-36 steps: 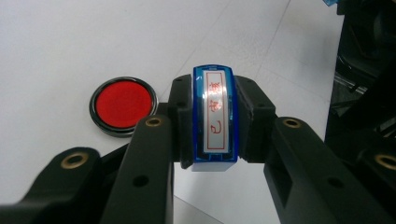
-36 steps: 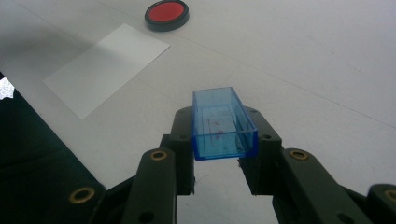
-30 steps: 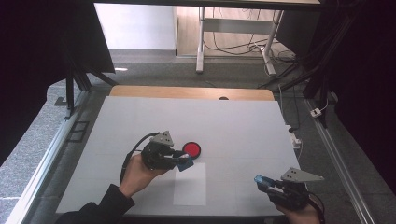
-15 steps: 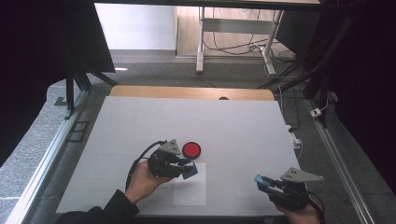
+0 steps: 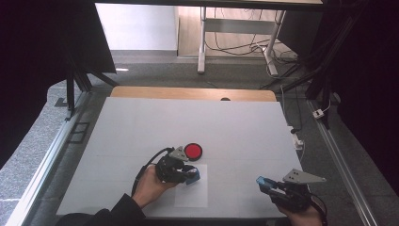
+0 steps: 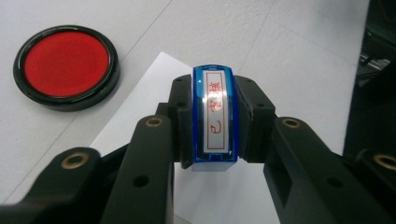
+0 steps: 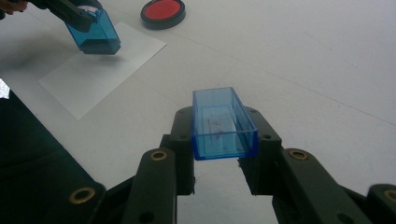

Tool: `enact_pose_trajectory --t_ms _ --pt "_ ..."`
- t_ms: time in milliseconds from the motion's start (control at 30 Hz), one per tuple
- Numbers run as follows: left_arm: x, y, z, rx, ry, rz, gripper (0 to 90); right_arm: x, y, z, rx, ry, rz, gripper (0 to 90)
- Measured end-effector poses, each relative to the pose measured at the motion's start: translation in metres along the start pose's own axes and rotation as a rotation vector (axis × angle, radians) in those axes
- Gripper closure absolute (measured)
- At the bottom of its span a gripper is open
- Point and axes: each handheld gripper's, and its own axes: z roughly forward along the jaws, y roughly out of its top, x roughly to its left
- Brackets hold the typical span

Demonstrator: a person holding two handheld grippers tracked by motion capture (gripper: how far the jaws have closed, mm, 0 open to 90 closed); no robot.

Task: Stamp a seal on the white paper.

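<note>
The left gripper (image 6: pixel 212 140) is clamped on a blue stamp (image 6: pixel 215 119) and holds it just above the white sheet of paper (image 5: pixel 192 190) beside the open red ink pad (image 5: pixel 193 151), so the pressing on the paper seems not yet done. The right gripper (image 7: pixel 219 154) is clamped on the stamp's blue cap (image 7: pixel 222 123), well apart near the table's (image 5: pixel 141 122) front edge; putting it back also remains. The label on the stamp has red characters in a red frame, which I cannot read with certainty.

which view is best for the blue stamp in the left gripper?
Left gripper view: the blue stamp sits clamped between the jaws, its red-lettered label facing the camera. The right gripper view shows it side-on, just above the white paper. In the high view it is a small blue patch at the left gripper.
</note>
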Motion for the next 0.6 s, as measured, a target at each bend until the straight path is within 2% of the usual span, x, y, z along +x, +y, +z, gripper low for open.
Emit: enact_pose_trajectory --t_ms 200,367,600 --pt "-0.001 -0.002 0.008 0.028 0.018 0.014 70.4 0.000 0.000 0.000 -0.003 0.001 0.002 68.6" --pt "-0.005 0.000 0.009 0.061 0.040 0.050 70.6 0.000 0.000 0.000 0.002 0.004 -0.003 68.6" --pt "-0.011 0.002 0.011 0.077 0.070 0.075 70.8 0.001 0.000 0.000 0.002 0.004 -0.006 68.6"
